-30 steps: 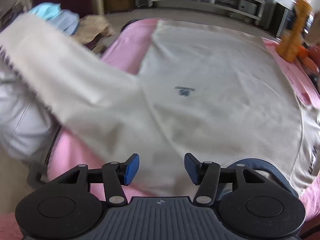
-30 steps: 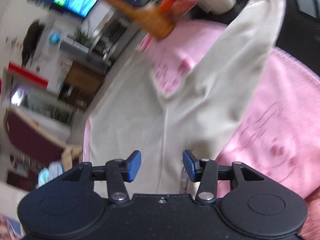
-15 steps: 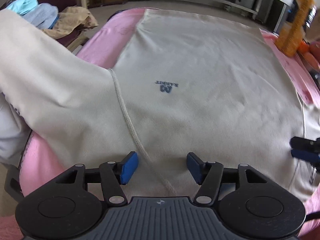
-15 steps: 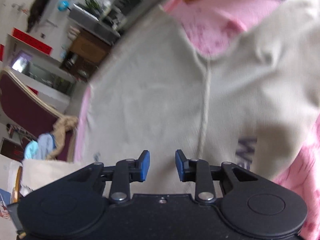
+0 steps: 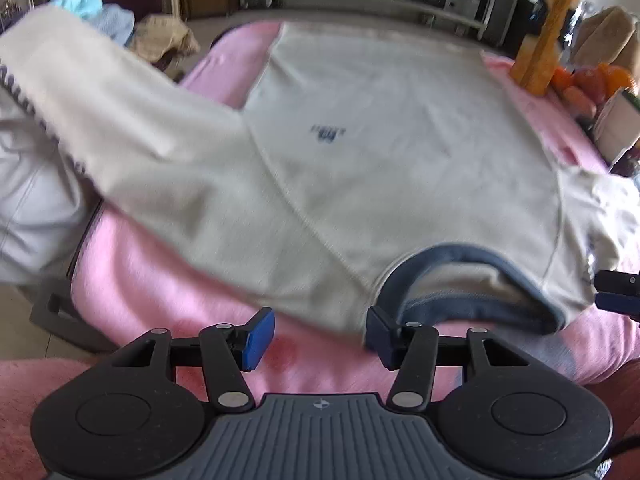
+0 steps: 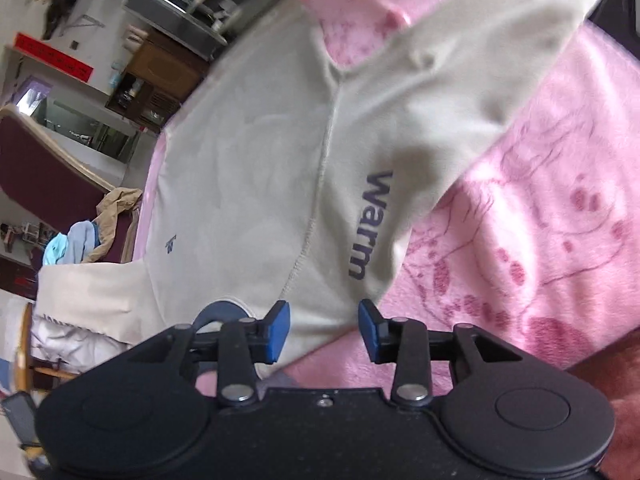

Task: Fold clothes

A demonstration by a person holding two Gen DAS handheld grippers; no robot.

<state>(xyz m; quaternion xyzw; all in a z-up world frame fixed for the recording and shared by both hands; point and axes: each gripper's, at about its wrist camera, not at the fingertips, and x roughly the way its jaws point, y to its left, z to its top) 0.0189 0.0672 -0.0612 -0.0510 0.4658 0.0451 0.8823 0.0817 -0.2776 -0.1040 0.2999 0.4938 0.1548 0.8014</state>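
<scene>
A cream sweatshirt point(image 5: 380, 152) with a blue collar point(image 5: 472, 276) lies spread flat on a pink blanket point(image 5: 160, 280), sleeves stretched out to both sides. My left gripper point(image 5: 320, 334) is open and empty, just short of the shoulder edge beside the collar. My right gripper point(image 6: 324, 332) is open and empty at the other shoulder of the sweatshirt point(image 6: 260, 168), near the "warm" print point(image 6: 366, 226) on the sleeve. The right gripper's tip also shows at the right edge of the left wrist view point(image 5: 618, 292).
An orange juice bottle point(image 5: 548, 32), a paper bag and fruit point(image 5: 588, 84) stand at the far right edge of the blanket. A pile of clothes point(image 5: 120, 28) lies on a chair at far left. Shelves and cabinets stand behind.
Both grippers pulled back toward the collar end of the sweatshirt; the collar now shows in the left view. The right gripper's jaws opened wider. The sweatshirt stays flat.
</scene>
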